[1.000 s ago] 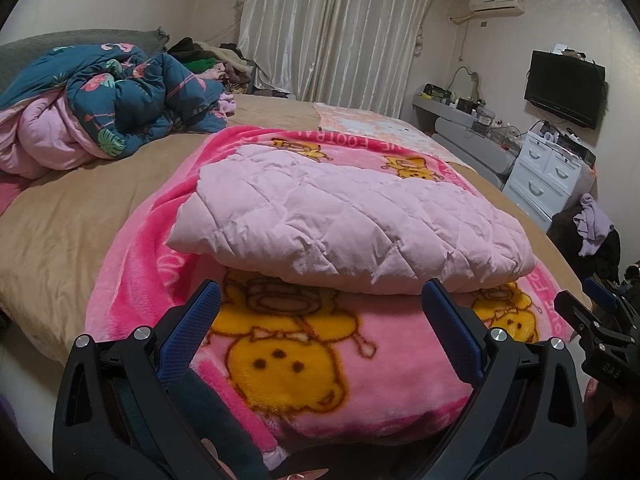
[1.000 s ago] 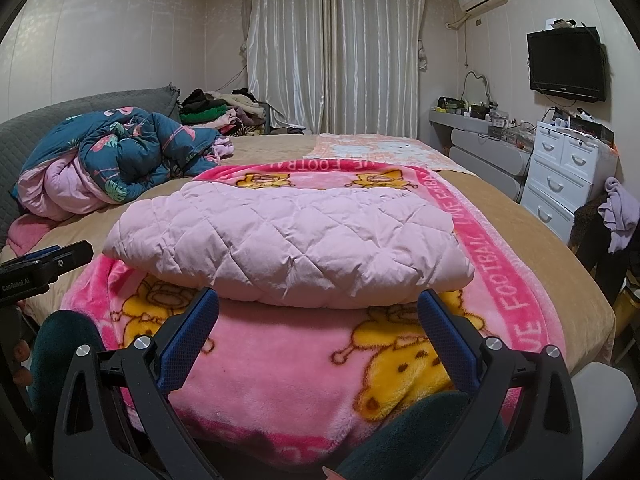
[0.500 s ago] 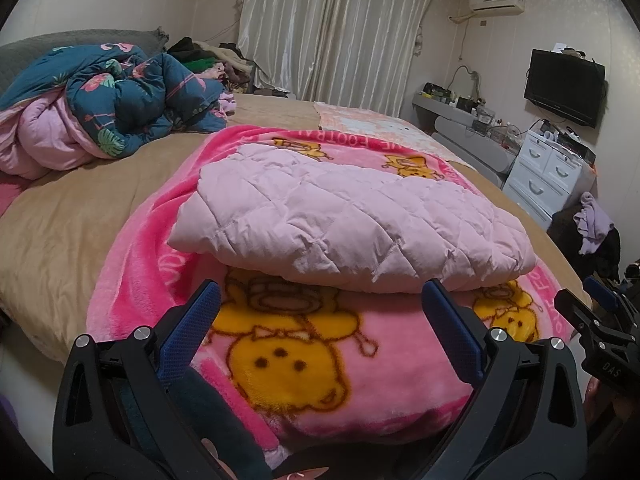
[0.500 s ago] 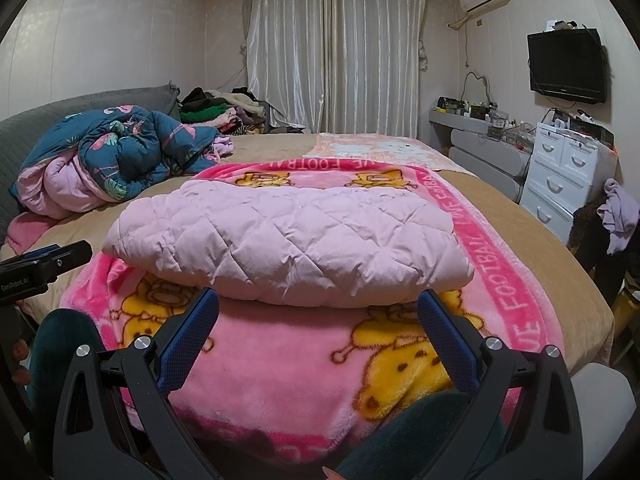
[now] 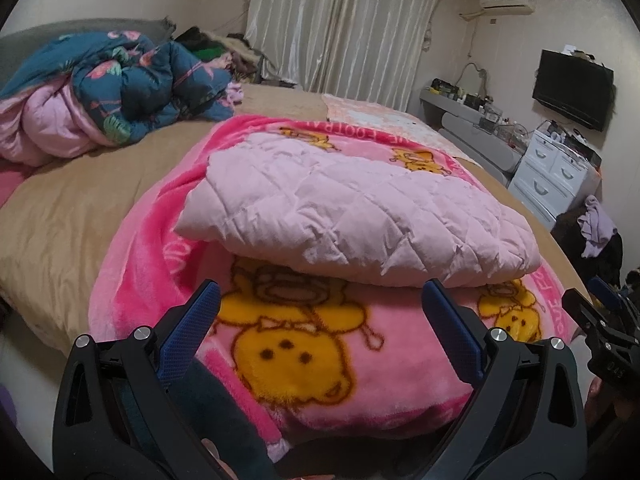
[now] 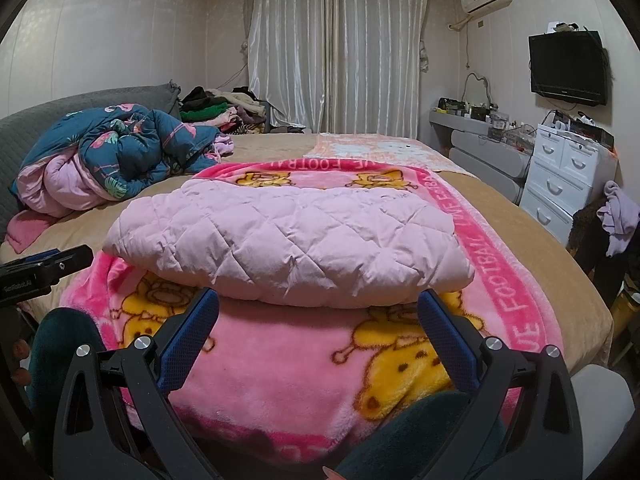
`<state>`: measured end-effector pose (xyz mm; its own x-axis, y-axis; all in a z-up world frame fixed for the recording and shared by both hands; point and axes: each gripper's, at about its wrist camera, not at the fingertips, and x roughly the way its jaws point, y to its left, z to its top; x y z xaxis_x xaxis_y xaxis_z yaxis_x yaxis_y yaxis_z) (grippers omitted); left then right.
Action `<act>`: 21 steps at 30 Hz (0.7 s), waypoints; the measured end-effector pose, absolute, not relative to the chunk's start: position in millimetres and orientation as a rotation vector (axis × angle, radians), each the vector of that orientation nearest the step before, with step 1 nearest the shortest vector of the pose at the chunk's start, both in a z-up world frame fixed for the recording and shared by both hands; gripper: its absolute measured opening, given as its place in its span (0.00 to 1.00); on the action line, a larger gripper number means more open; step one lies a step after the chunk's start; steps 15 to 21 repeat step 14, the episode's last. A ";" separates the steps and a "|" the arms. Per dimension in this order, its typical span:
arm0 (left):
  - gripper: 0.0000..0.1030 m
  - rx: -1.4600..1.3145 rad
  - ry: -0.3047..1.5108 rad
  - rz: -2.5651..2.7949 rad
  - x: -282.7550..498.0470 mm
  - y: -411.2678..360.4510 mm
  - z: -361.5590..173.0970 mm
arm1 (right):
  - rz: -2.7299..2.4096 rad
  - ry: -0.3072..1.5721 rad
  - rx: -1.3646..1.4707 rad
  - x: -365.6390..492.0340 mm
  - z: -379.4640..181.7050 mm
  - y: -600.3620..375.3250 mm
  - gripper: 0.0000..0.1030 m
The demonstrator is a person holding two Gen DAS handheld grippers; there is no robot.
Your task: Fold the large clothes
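Observation:
A pale pink quilted garment lies folded into a thick rectangle on a bright pink fleece blanket with yellow cartoon figures, spread over the bed. My left gripper hovers open just short of the garment's near edge, nothing between its blue-padded fingers. My right gripper is open too, held in front of the same near edge, empty. Each gripper shows at the edge of the other's view.
A crumpled teal floral duvet with pink lining sits at the bed's left. More clothes pile up by the curtains. White drawers, a grey shelf and a wall TV line the right wall. Dark-green-clad knees are below the grippers.

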<state>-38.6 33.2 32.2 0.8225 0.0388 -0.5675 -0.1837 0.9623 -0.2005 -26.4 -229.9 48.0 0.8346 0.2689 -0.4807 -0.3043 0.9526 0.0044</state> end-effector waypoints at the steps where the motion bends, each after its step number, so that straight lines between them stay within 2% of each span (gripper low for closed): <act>1: 0.91 -0.256 0.595 0.117 -39.1 34.2 31.8 | 0.304 0.498 -0.073 -26.8 47.5 -229.9 0.96; 8: 0.91 -0.279 0.647 0.185 -25.5 61.1 22.5 | 0.244 0.490 -0.014 -20.6 49.6 -258.4 0.96; 11: 0.91 -0.299 0.672 0.285 -7.9 107.6 18.1 | 0.075 0.496 0.039 -1.0 44.3 -320.1 0.96; 14: 0.91 -0.263 0.646 0.486 14.3 185.6 14.3 | -0.231 0.544 0.091 25.4 18.3 -421.4 0.96; 21: 0.91 -0.263 0.646 0.486 14.3 185.6 14.3 | -0.231 0.544 0.091 25.4 18.3 -421.4 0.96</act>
